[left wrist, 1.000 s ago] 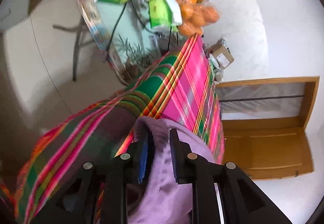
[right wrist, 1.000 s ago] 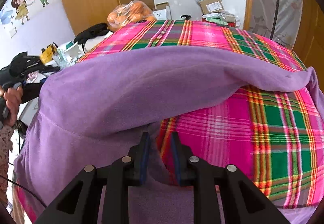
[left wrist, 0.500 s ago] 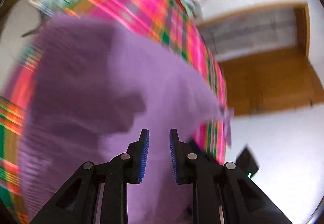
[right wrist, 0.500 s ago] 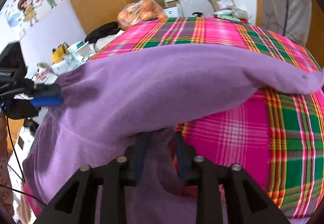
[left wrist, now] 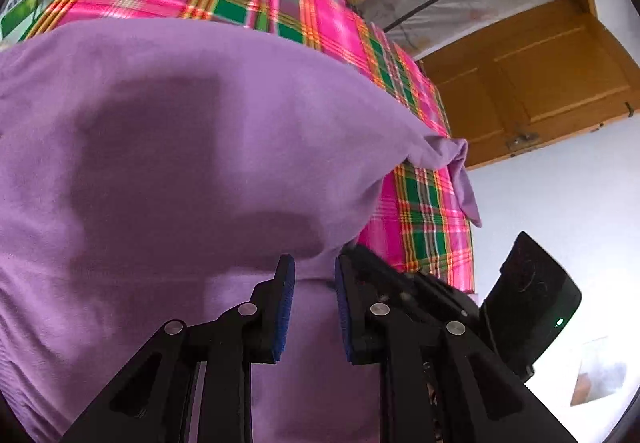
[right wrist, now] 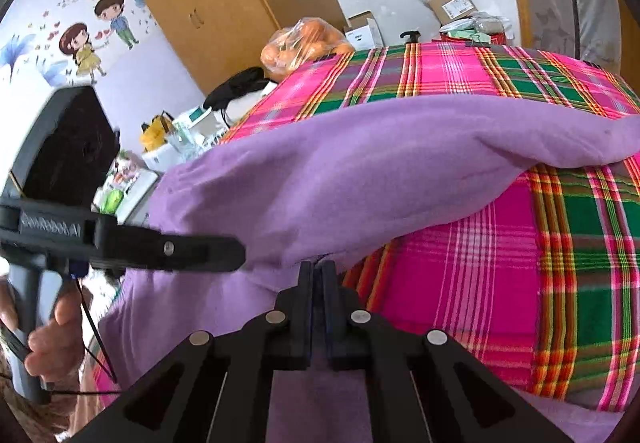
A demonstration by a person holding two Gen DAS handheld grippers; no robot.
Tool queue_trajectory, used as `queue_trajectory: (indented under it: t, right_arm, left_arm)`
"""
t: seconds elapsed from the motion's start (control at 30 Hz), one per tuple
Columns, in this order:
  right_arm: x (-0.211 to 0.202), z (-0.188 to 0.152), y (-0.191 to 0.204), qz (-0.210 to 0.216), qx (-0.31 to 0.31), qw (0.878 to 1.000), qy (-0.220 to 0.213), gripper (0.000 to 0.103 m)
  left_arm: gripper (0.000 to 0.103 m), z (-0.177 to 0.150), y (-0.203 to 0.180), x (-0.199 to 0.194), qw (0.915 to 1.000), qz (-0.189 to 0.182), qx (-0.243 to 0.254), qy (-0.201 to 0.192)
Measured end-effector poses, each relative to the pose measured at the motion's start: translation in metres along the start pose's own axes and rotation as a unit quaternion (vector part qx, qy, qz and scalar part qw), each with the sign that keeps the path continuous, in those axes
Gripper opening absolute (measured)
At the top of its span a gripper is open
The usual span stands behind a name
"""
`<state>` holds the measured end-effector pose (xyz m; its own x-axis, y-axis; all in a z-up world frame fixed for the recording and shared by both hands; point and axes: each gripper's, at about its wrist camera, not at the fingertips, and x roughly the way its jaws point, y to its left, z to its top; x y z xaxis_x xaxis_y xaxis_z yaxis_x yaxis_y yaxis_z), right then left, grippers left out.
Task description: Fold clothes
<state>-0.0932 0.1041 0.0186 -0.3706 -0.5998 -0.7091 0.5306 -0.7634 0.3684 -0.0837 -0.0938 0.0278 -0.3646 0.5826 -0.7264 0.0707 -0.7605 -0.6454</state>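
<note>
- Purple garment (right wrist: 360,171) draped across plaid cloth (right wrist: 460,283), long axis left to right.
- Right gripper (right wrist: 319,271) clamped on near hem.
- Left gripper (left wrist: 314,271) parted, empty, close beside same hem, nearer for next pinch.

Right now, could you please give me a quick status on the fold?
Left hand-held gripper open above purple garment. Right hand-held gripper shut on its near edge. Garment folded over on plaid cloth. Nothing in the way.
</note>
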Motion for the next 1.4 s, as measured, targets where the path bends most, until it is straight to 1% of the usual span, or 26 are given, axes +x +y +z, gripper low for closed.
queue_trajectory:
  t: [0.13,0.23,0.37,0.4,0.5,0.57,0.6,0.7,0.8,0.87,0.9,1.03,1.1,1.2,1.27,1.33,1.4]
  right_arm:
    - [-0.010,-0.007,-0.002,0.019,0.009,1.000,-0.011,0.004]
    - [-0.016,-0.018,-0.006,0.039,0.023,0.999,-0.021,0.004]
    - [-0.017,-0.032,-0.010,0.047,0.033,0.998,-0.017,0.003]
    - [-0.017,-0.034,-0.011,0.050,0.035,0.998,-0.016,0.002]
    - [-0.018,-0.037,-0.014,0.059,0.042,0.997,-0.014,0.001]
    - [-0.018,-0.034,-0.016,0.058,0.046,0.997,-0.014,0.002]
    - [-0.020,-0.032,-0.018,0.056,0.048,0.997,-0.015,0.002]
    - [-0.035,-0.027,-0.030,0.034,0.049,0.998,-0.027,0.003]
    - [-0.053,-0.020,-0.054,-0.012,0.057,0.997,-0.044,0.004]
    - [-0.063,-0.013,-0.077,-0.052,0.074,0.995,-0.053,0.012]
    - [-0.068,-0.007,-0.091,-0.068,0.088,0.992,-0.056,0.014]
    - [-0.077,0.014,-0.140,-0.102,0.137,0.983,-0.072,0.024]
    - [-0.077,0.025,-0.159,-0.121,0.148,0.979,-0.075,0.027]
    - [-0.076,0.040,-0.175,-0.124,0.154,0.977,-0.081,0.032]
    - [-0.074,0.049,-0.183,-0.118,0.154,0.977,-0.083,0.038]
    - [-0.073,0.056,-0.193,-0.117,0.166,0.975,-0.092,0.041]
    - [-0.069,0.060,-0.204,-0.104,0.182,0.973,-0.094,0.045]
  left_arm:
    - [0.020,0.001,-0.020,0.004,0.9996,0.007,0.026,-0.012]
    - [0.020,0.002,-0.031,0.009,0.9988,0.016,0.044,-0.013]
    - [0.020,0.002,-0.042,0.027,0.9978,0.027,0.060,0.003]
    - [0.020,0.002,-0.045,0.031,0.9973,0.034,0.065,0.006]
    - [0.020,-0.003,-0.052,0.037,0.9952,0.052,0.082,0.008]
    - [0.025,-0.004,-0.057,0.041,0.9927,0.072,0.096,0.004]
    - [0.025,-0.005,-0.059,0.042,0.9911,0.084,0.104,-0.001]
    - [0.025,-0.005,-0.056,0.043,0.9875,0.115,0.108,-0.010]
    - [0.025,-0.006,-0.059,0.051,0.9817,0.145,0.123,-0.016]
    - [0.025,-0.007,-0.061,0.057,0.9772,0.161,0.138,-0.015]
    - [0.025,-0.007,-0.061,0.060,0.9757,0.167,0.142,-0.013]
    - [0.026,-0.008,-0.065,0.067,0.9720,0.175,0.157,-0.006]
    - [0.026,-0.007,-0.067,0.070,0.9701,0.178,0.164,-0.008]
    - [0.027,-0.004,-0.068,0.075,0.9666,0.186,0.176,-0.006]
    - [0.027,-0.002,-0.066,0.078,0.9663,0.191,0.173,0.001]
    - [0.027,-0.001,-0.066,0.080,0.9659,0.192,0.173,-0.001]
    - [0.027,-0.001,-0.066,0.081,0.9651,0.194,0.176,-0.002]
